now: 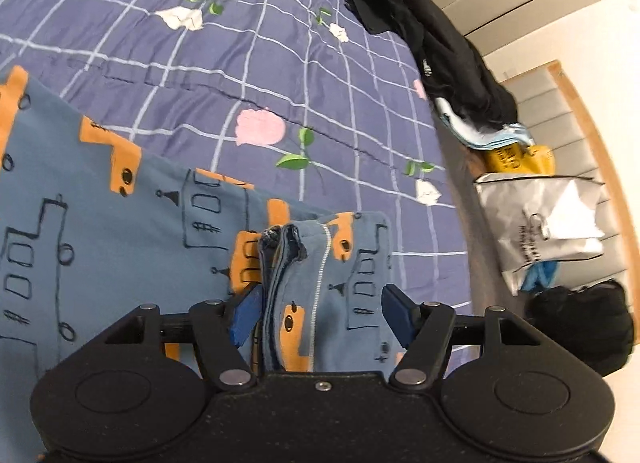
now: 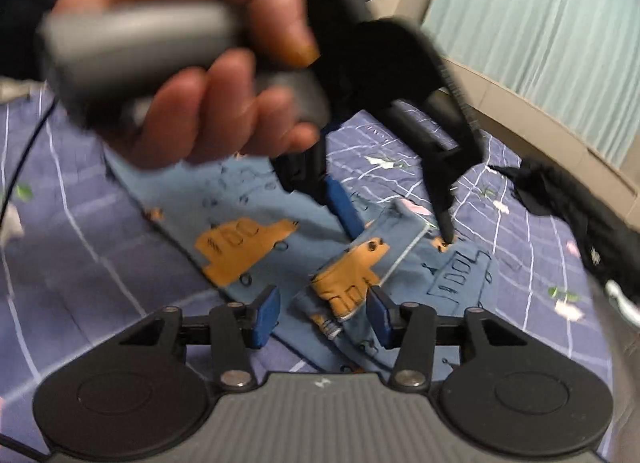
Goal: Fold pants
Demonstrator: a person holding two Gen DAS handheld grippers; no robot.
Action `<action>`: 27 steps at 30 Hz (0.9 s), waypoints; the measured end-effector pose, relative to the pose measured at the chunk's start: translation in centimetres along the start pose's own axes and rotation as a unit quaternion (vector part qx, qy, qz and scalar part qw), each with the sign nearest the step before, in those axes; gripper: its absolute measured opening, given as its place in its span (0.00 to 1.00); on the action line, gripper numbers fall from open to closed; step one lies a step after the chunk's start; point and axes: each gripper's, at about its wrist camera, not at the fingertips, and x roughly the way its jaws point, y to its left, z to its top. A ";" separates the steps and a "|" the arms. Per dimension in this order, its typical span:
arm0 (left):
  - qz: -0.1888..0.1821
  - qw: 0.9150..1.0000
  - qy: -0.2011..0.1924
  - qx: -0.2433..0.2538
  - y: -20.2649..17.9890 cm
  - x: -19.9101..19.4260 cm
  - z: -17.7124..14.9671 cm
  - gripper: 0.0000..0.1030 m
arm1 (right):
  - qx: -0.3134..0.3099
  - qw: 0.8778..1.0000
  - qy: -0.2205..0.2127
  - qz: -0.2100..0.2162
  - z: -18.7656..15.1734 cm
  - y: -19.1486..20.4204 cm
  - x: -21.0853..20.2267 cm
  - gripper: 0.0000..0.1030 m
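Blue pants (image 1: 120,223) printed with orange and outlined buildings lie flat on the purple checked bed cover (image 1: 200,63). In the left wrist view my left gripper (image 1: 320,315) is open. A bunched edge of the pants with a white seam (image 1: 288,263) stands between its blue pads, close to the left one. In the right wrist view my right gripper (image 2: 324,315) is open too, with a rumpled end of the pants (image 2: 344,283) between its pads. A hand (image 2: 192,63) holds the left gripper (image 2: 396,223) just beyond, fingertips down on the pants (image 2: 240,243).
A pile of black clothes (image 1: 440,43) lies along the bed's far right edge. Beside the bed sit a silver bag (image 1: 552,223), a yellow item (image 1: 516,155) and a black bag (image 1: 588,323). The padded headboard (image 1: 580,103) stands behind them. A black cable (image 2: 24,167) crosses the bed cover (image 2: 80,263).
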 end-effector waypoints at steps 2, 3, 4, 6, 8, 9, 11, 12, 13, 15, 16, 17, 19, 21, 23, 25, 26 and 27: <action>-0.017 1.000 0.001 -0.008 0.0 -0.2 0.0 0.65 | -0.029 0.999 0.011 -0.008 -0.1 0.9 0.6 0.50; -0.019 1.000 0.001 -0.008 0.0 -0.2 0.0 0.65 | -0.039 0.999 0.014 -0.011 -0.1 1.1 0.7 0.50; -0.021 1.000 0.000 -0.007 -0.1 -0.2 0.0 0.65 | -0.046 0.999 0.013 -0.015 -0.1 1.3 0.8 0.49; -0.026 1.000 0.000 -0.007 -0.2 -0.3 0.0 0.65 | -0.043 0.999 0.011 -0.020 0.0 1.3 0.8 0.44; -0.024 1.000 0.001 -0.002 -0.2 -0.4 -0.1 0.65 | -0.044 0.999 0.009 -0.028 0.1 1.3 0.9 0.35; -0.022 1.000 0.001 0.001 -0.2 -0.5 -0.1 0.65 | -0.043 0.999 0.009 -0.027 0.1 1.3 1.0 0.32; -0.011 1.000 -0.002 0.011 -0.2 -0.8 -0.1 0.65 | -0.036 0.999 0.003 -0.027 0.2 1.0 0.8 0.15; -0.004 1.000 -0.004 0.018 -0.2 -1.0 -0.1 0.67 | -0.021 0.999 -0.005 -0.026 0.2 0.6 0.5 0.15; 0.003 1.000 -0.006 0.026 -0.3 -1.3 -0.1 0.68 | 0.003 1.000 -0.012 -0.024 0.3 0.1 0.2 0.14; 0.011 0.999 -0.007 0.032 -0.1 -1.6 -0.2 0.74 | 0.035 0.999 -0.025 -0.028 0.3 -0.8 -0.5 0.13; 0.014 0.999 -0.007 0.031 0.0 -1.8 -0.2 0.74 | 0.061 0.997 -0.034 -0.028 0.3 -1.5 -1.0 0.13; 0.018 0.999 -0.010 0.031 0.0 -1.9 -0.2 0.74 | 0.085 0.995 -0.040 -0.027 0.2 -2.0 -1.3 0.13; 0.019 0.999 -0.013 0.029 0.1 -2.1 -0.2 0.76 | 0.117 0.991 -0.050 -0.037 -0.1 -3.0 -2.2 0.13; 0.018 0.999 -0.009 0.026 0.0 -1.8 -0.2 0.76 | 0.139 0.988 -0.059 -0.043 -0.5 -3.8 -2.9 0.13; 0.012 1.000 -0.001 0.021 -0.2 -1.0 -0.2 0.76 | 0.157 0.985 -0.063 -0.040 -0.8 -4.4 -3.1 0.13; 0.006 1.000 0.007 0.019 -0.6 -0.1 -0.4 0.76 | 0.169 0.983 -0.068 -0.037 -1.0 -4.6 -3.4 0.13; -0.001 1.000 0.012 0.016 -0.7 0.4 -0.6 0.76 | 0.172 0.982 -0.068 -0.035 -1.1 -4.7 -3.5 0.13; -0.005 1.000 0.016 0.012 -0.9 0.8 -0.7 0.76 | 0.174 0.982 -0.068 -0.035 -1.1 -4.8 -3.8 0.13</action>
